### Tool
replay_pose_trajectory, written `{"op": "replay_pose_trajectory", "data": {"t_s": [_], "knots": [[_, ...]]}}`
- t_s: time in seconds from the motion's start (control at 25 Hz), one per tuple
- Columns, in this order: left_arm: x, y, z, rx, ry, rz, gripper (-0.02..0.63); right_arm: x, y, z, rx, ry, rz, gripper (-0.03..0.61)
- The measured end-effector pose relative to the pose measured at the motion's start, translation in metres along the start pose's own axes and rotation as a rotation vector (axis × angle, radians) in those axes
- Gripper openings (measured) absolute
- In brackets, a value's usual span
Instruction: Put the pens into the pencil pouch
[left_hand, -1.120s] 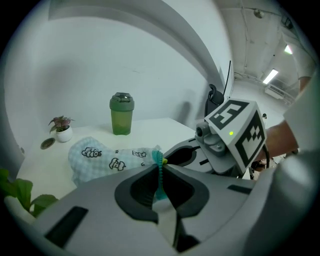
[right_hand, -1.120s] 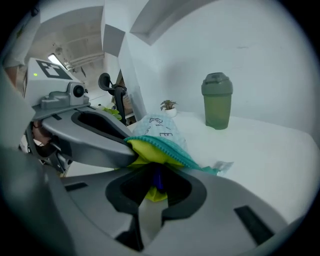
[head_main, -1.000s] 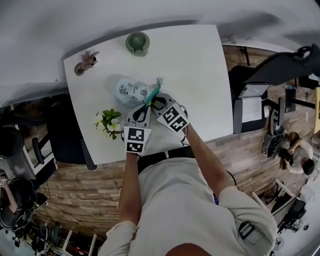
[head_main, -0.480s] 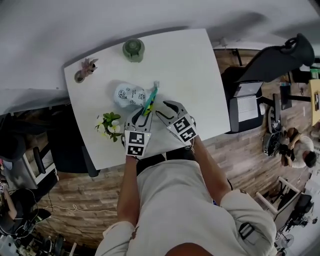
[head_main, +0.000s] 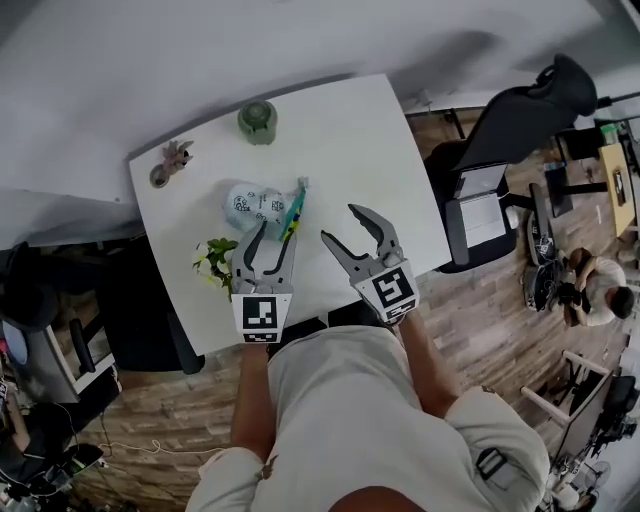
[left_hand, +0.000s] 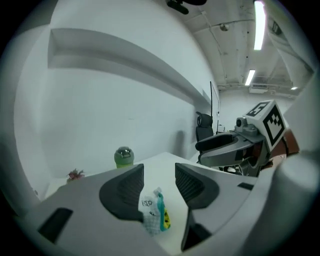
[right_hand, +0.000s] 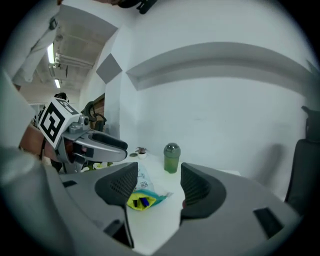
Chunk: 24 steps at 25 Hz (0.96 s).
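Observation:
The pencil pouch (head_main: 258, 206) lies on the white table (head_main: 380, 160). It is pale and printed, with a teal zipper edge and a yellow lining. In the right gripper view the pouch (right_hand: 141, 196) gapes towards me, and the dark ends of pens (right_hand: 142, 202) show inside its mouth. My left gripper (head_main: 272, 238) hangs in the air on the near side of the pouch. Its jaws are opening with nothing between them. My right gripper (head_main: 340, 224) is raised to the right of the pouch. Its jaws are opening wide and are also empty. The left gripper view shows the pouch (left_hand: 154, 212) well below the jaws.
A green bottle (head_main: 258, 120) stands at the table's far edge. A small pink potted plant (head_main: 172, 160) is at the far left corner. A green plant with white flowers (head_main: 213, 260) sits left of my left gripper. A black office chair (head_main: 520, 120) stands off to the right.
Both grippers have left the pouch's mouth, risen and drawn back towards me. Both pairs of jaws have opened. The pouch stays on the table.

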<state>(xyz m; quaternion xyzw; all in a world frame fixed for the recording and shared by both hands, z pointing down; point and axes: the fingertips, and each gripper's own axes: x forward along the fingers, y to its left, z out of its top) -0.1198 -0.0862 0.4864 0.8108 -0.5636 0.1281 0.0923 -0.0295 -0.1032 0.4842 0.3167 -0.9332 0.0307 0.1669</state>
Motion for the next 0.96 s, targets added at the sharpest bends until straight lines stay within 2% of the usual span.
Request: {"op": "replay_pose_trajectory", "data": {"t_s": [0.24, 0.6, 0.84, 0.96], "knots": [[-0.037, 0.011, 0.037, 0.028, -0.098, 0.028, 0.219, -0.022, 0.012, 0.044, -0.062, -0.092, -0.046, 0.258], [-0.063, 0.021, 0.053, 0.04, -0.138, 0.05, 0.284, -0.037, 0.014, 0.061, -0.034, -0.102, -0.103, 0.258], [-0.067, 0.025, 0.062, -0.026, -0.164, 0.086, 0.296, -0.037, 0.015, 0.071, -0.045, -0.112, -0.095, 0.258], [-0.07, 0.023, 0.062, -0.003, -0.15, 0.086, 0.295, -0.04, 0.018, 0.076, -0.056, -0.116, -0.082, 0.258]]}}
